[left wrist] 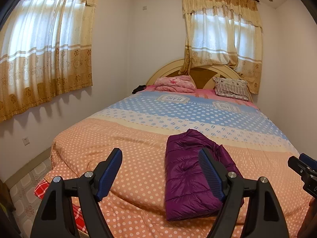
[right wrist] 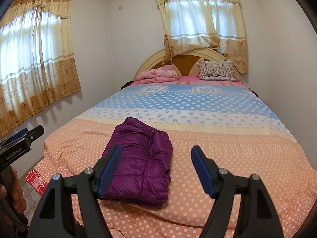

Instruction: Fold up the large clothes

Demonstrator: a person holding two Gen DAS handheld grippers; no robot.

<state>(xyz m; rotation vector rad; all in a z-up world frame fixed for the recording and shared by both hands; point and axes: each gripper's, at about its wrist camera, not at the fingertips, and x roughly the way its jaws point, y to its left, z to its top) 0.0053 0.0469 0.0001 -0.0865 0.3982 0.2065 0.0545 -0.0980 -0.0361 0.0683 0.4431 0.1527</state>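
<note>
Two grippers hover above the near end of the bed (right wrist: 227, 138), each cut off at the other view's edge. Both the left gripper (left wrist: 160, 154) and right gripper (right wrist: 156, 152) gape wide, holding nothing. Between them the folded purple jacket (right wrist: 140, 158) lies on the dotted quilt, partly hidden behind fingers.

A home bedroom: made bed (left wrist: 138, 138), pillow (left wrist: 230, 88), curtained windows (left wrist: 220, 31)

Left gripper (left wrist: 160, 153) and right gripper (right wrist: 156, 151) — both tilted slightly downward, side by side — gape empty.
</note>
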